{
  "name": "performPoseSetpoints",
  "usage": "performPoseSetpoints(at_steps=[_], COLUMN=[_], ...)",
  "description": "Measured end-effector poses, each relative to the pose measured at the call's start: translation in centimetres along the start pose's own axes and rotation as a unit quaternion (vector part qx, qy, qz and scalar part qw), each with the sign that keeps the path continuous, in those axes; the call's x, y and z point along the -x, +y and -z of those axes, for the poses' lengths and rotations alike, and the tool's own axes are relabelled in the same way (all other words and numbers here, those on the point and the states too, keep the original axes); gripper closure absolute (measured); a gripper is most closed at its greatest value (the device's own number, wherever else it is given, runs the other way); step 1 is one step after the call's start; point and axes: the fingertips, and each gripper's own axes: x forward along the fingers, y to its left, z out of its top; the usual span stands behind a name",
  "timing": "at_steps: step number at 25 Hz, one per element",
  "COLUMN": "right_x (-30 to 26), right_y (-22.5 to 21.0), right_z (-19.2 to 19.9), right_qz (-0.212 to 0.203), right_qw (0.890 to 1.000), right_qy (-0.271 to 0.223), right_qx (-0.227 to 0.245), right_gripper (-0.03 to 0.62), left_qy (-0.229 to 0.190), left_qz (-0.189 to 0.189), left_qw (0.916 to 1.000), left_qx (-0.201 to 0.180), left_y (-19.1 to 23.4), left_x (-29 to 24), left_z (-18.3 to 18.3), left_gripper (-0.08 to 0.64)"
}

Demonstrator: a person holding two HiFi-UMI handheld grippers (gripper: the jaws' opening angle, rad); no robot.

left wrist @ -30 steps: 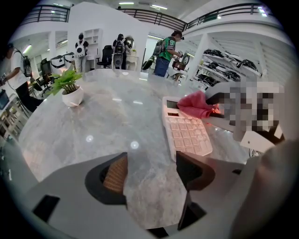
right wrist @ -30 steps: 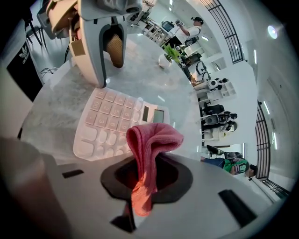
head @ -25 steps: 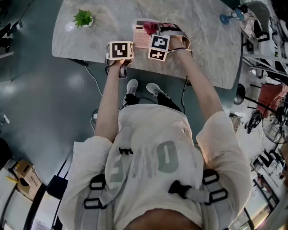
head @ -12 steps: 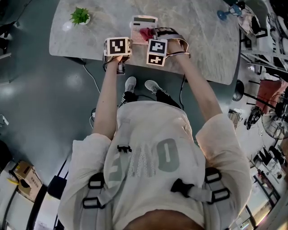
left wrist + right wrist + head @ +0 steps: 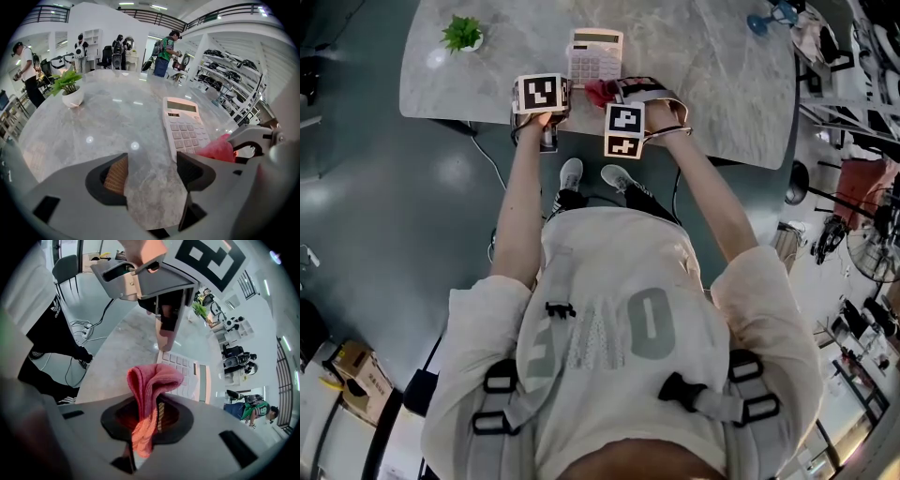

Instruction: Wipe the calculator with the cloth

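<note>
One white calculator (image 5: pixel 595 56) lies flat on the marble table (image 5: pixel 712 75), close to the near edge. The pink cloth (image 5: pixel 150 380) is at the calculator's near right corner, clamped in the right gripper (image 5: pixel 145 420). The left gripper (image 5: pixel 150 176) hovers left of the calculator, jaws apart over bare table. A potted plant (image 5: pixel 467 36) stands far left.

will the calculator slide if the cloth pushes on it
Probably slides: the calculator looks thin and light, lying flat on the smooth table with nothing holding it. Too flat to tip, likely. The cloth folds over limply in the right gripper, so it should push softly.
</note>
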Motion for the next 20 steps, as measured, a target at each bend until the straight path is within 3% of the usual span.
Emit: performPoseSetpoints(at_steps=[8, 11, 14, 17, 20], right_x=[0.1, 0.7, 1.3, 2.0, 2.9], right_y=[0.3, -1.0, -4.3, -8.4, -12.2], right_z=[-0.1, -0.1, 0.0, 0.3, 0.3], right_qz=[-0.003, 0.016, 0.051, 0.086, 0.112], right_qw=[1.0, 1.0, 0.999, 0.996, 0.994], right_qy=[-0.001, -0.001, 0.0, 0.006, 0.013], right_qx=[0.002, 0.004, -0.006, -0.012, -0.01], right_gripper=[0.537, 0.537, 0.537, 0.537, 0.537], left_qy=[-0.002, -0.006, -0.04, -0.067, -0.065], left_qz=[0.001, 0.0, 0.018, 0.059, 0.047], left_qw=[1.0, 0.9999, 0.9965, 0.9861, 0.9834], left_qx=[-0.001, 0.009, 0.071, 0.14, 0.163], left_y=[-0.1, 0.2, 1.0, 1.7, 2.9], left_x=[0.2, 0.5, 0.6, 0.8, 1.1], left_z=[-0.1, 0.1, -0.3, -0.6, -0.2], left_gripper=[0.225, 0.226, 0.262, 0.269, 0.357])
